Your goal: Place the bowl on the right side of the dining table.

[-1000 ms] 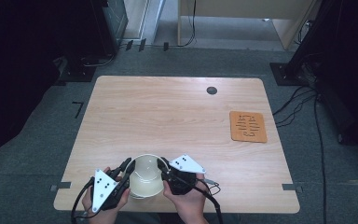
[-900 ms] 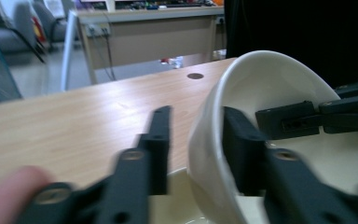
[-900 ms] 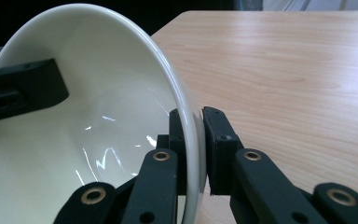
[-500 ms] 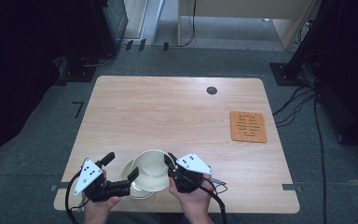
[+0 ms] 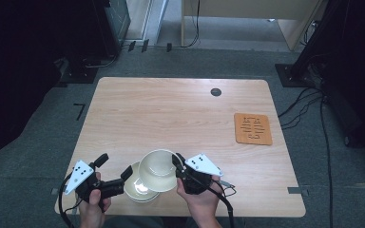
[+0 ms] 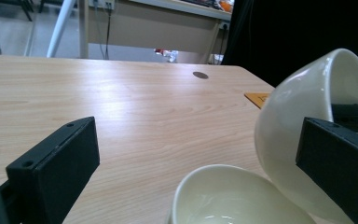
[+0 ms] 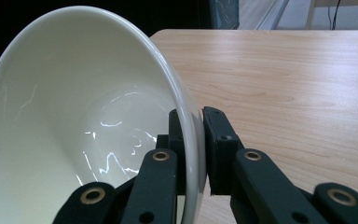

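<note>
Now, upper bowl (image 5: 159,169): near edge, lifted, tilted above lower bowl (image 5: 134,189).
Right gripper (image 7: 193,140): clamped on its rim.
Left gripper (image 5: 123,173): jaws apart, empty.
Risk: thin rim pinch could slip, bowls clash.

The right gripper (image 7: 193,135) had its two black jaws pinched on the rim of a cream bowl (image 7: 74,116), one jaw inside the wall and the other outside it. The bowl was tipped well over, its glossy hollow facing the camera and catching streaks of light. Beyond the bowl's rim and to its right, the pale wooden table (image 7: 284,74) ran away from it, and the table's far edge met a dark background behind the bowl.
</note>
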Motion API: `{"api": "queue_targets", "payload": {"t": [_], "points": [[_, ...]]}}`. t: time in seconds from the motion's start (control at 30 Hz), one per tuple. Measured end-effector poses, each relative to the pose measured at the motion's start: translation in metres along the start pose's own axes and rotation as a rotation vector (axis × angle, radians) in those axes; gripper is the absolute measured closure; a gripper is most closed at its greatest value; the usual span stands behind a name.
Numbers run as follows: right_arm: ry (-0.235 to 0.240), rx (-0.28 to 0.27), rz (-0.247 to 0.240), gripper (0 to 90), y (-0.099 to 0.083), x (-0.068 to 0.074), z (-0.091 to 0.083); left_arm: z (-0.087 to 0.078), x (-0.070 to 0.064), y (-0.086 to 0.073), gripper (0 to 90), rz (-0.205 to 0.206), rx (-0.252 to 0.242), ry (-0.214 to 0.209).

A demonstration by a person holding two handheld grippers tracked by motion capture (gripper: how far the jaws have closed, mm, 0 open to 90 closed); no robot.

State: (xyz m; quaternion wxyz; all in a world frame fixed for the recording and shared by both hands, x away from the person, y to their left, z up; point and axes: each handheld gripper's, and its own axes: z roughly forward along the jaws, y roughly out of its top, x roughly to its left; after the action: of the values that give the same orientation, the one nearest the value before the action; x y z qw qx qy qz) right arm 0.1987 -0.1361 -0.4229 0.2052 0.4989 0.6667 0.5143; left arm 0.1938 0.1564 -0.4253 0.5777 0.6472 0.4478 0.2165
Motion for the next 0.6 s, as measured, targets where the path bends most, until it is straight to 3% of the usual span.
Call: {"api": "queue_targets", "payload": {"t": [0.6], "points": [[-0.038,-0.022,0.034,83.0,0.007,-0.017,-0.007,-0.001,0.036,-0.01,0.0,-0.021,0.027,0.097]]}}
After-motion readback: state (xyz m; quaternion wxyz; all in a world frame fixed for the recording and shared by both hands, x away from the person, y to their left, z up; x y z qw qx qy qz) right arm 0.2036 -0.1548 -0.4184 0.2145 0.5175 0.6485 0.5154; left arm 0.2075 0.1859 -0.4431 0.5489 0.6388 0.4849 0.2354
